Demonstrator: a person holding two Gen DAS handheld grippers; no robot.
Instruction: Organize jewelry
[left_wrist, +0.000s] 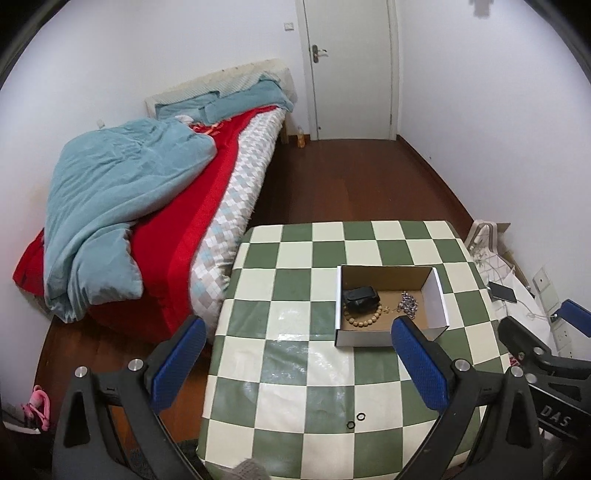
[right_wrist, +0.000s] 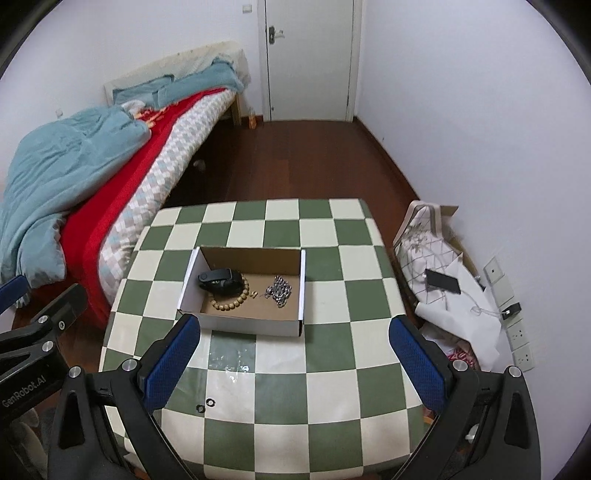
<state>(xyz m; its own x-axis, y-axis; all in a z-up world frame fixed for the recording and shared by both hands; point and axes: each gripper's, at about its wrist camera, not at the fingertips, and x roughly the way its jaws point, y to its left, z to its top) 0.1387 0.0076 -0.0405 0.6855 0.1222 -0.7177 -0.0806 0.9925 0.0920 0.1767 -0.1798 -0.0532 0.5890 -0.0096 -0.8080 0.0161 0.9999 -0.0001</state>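
Black and tiny, two rings (right_wrist: 205, 405) lie loose on the checkered tabletop (right_wrist: 332, 387), still outside the cardboard box (right_wrist: 243, 325) that holds the beaded bracelet (right_wrist: 231, 297), the silver chain (right_wrist: 279, 290) and a black wristband (right_wrist: 218, 280). From my right tongs (right_wrist: 295, 362) the rings sit low and to the left, just beside the left pad; from my left tongs (left_wrist: 299, 365) they sit low and right, between the fingers. Both tongs are spread wide and hold nothing. I judge the left hand the better placed to reach them.

white door (left_wrist: 351, 66), wood floor (left_wrist: 351, 177), bed (left_wrist: 177, 184) (unmade)
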